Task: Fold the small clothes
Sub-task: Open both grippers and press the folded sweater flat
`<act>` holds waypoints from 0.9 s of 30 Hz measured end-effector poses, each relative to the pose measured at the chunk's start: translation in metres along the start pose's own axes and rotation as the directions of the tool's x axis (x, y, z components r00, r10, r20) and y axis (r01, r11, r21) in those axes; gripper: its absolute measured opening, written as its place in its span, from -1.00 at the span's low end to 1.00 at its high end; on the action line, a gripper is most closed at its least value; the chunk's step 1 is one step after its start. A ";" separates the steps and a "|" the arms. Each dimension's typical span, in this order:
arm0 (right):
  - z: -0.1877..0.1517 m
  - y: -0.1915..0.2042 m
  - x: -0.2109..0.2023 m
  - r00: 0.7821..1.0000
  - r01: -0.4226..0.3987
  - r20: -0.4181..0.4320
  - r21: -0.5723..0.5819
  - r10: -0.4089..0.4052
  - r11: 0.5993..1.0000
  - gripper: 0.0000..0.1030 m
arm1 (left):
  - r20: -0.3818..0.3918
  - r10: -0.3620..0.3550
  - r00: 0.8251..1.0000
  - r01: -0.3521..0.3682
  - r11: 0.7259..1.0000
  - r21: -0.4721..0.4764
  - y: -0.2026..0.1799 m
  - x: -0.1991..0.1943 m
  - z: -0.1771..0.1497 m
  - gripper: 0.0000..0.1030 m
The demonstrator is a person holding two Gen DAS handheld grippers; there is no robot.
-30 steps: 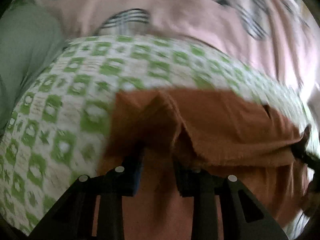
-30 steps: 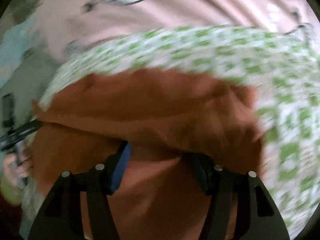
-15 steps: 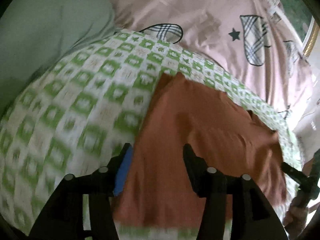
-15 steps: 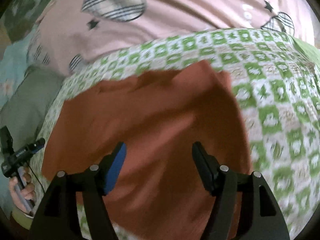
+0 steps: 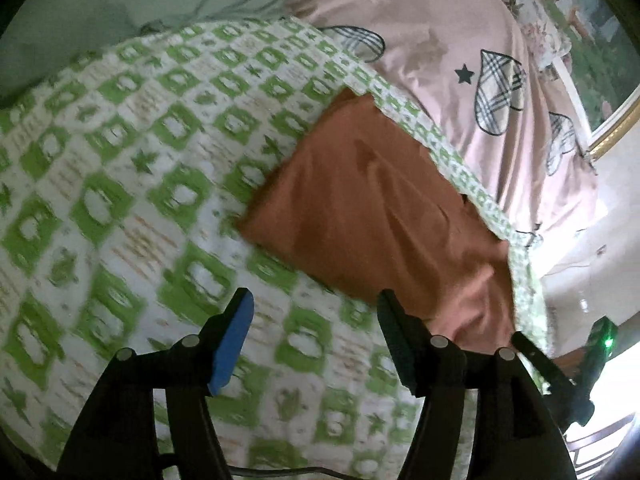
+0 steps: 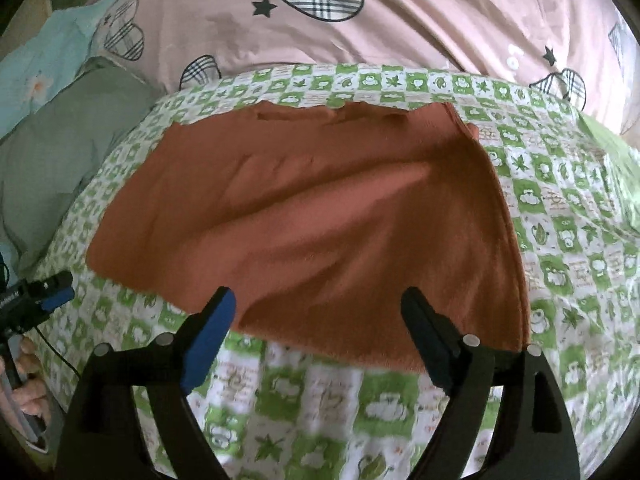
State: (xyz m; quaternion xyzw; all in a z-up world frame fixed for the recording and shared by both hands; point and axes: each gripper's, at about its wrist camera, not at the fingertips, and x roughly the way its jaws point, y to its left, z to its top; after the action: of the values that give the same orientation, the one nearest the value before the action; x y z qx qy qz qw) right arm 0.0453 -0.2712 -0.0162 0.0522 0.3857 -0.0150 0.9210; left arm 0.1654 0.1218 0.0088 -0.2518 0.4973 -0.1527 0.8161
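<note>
A rust-orange garment (image 6: 312,216) lies folded flat on a green-and-white patterned cloth (image 6: 560,216). It also shows in the left wrist view (image 5: 372,208), right of centre. My right gripper (image 6: 318,304) is open and empty, its jaws just over the garment's near edge. My left gripper (image 5: 316,308) is open and empty, above the patterned cloth (image 5: 120,160) just short of the garment's near left corner. The left gripper's tip (image 6: 48,292) shows at the left edge of the right wrist view.
The patterned cloth lies on a pink bedsheet with plaid hearts (image 6: 400,32), which also shows in the left wrist view (image 5: 480,60). A grey-green pillow (image 6: 52,152) lies to the left. A gold-framed edge (image 5: 616,124) stands at the far right.
Both grippers let go of the orange garment, opened and pulled back. The garment now lies folded flat. The left gripper has swung off to the garment's left.
</note>
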 end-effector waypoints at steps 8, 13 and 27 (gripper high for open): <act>-0.004 -0.005 -0.010 1.000 -0.025 0.011 0.015 0.025 1.000 0.68 | -0.100 -0.054 0.994 0.050 0.998 -0.042 -0.026 0.036 -0.006 0.40; -0.001 -0.025 -0.012 0.998 -0.068 0.020 0.078 0.066 0.995 0.68 | -0.115 -0.051 0.992 0.036 0.991 -0.131 -0.024 0.058 -0.004 0.40; 0.009 -0.077 0.009 0.987 -0.163 0.037 0.260 0.158 0.952 0.68 | 0.061 0.043 0.997 -0.032 0.986 -0.164 -0.009 0.072 0.036 -0.17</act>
State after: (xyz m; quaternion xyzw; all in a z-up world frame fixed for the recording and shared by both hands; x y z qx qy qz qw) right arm 0.0527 -0.3490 -0.0225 0.2044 0.3677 0.0086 0.9072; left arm 0.2304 0.0872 -0.0254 -0.3130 0.4861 -0.0881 0.8112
